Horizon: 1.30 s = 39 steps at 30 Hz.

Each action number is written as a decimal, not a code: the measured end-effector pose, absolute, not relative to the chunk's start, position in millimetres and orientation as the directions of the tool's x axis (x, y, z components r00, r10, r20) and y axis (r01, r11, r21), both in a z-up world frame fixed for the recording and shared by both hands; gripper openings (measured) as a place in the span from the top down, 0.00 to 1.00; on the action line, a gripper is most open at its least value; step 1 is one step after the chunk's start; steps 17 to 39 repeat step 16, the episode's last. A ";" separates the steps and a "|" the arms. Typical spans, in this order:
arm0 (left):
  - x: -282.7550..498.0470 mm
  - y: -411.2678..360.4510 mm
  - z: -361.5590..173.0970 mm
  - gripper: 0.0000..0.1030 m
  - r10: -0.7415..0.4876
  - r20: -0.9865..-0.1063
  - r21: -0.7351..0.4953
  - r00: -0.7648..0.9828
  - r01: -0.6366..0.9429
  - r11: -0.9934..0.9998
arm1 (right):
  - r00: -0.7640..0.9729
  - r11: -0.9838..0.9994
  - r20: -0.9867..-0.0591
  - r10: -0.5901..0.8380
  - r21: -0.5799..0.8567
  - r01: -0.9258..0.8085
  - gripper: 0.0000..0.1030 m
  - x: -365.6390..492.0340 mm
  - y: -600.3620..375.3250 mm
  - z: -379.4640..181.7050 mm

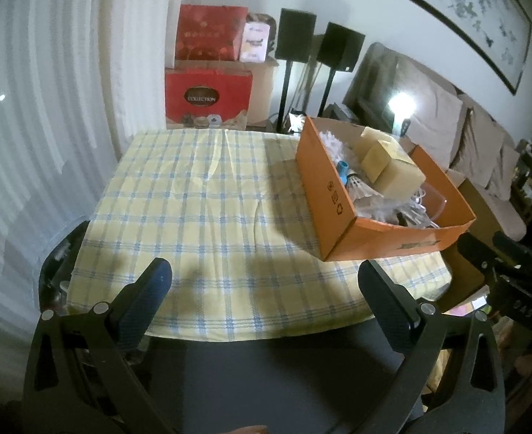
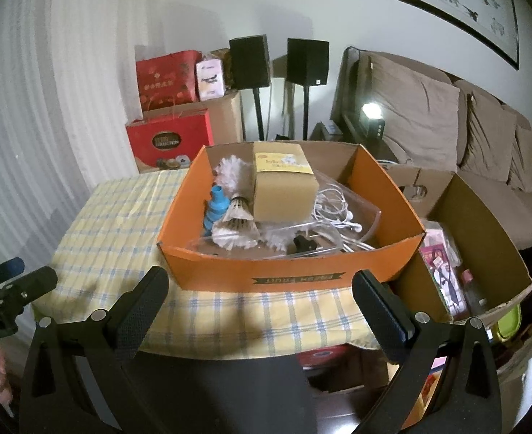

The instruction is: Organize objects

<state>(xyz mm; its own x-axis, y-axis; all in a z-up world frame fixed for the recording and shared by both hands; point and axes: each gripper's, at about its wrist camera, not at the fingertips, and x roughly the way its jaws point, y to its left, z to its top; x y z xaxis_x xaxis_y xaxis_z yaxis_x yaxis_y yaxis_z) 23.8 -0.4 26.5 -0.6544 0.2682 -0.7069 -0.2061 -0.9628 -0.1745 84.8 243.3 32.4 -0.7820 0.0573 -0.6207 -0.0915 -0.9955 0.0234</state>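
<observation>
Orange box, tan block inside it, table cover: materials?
Orange box: likely corrugated cardboard, matte print; raw brown inner walls and recycling marks.
Tan block: looks like a matte paperboard carton with a yellow label; could be otherwise.
Table cover: woven plaid cloth; it creases and drapes.

orange box (image 2: 295, 282): matt cardboard | tablecloth (image 1: 201, 209): woven checked cloth, creased

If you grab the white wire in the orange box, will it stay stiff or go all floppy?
Probably floppy: the white wire lies in loose loops inside the orange box, so it would likely droop and dangle. It may also snag, since it sits tangled against the tan box and clear plastic. It looks thin, so likely light.
</observation>
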 end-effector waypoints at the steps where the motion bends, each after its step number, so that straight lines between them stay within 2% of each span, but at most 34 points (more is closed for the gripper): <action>1: 24.0 -0.5 27.1 0.00 0.268 -0.706 -0.174 -0.656 -0.206 -0.963 | -0.782 -0.995 -0.620 0.059 0.022 -0.093 0.01 84.5 242.7 32.1; 39: 22.9 0.8 27.5 0.00 0.259 -0.709 -0.160 -0.655 -0.208 -0.965 | -0.780 -0.995 -0.623 0.056 0.027 -0.094 0.01 83.8 241.5 30.3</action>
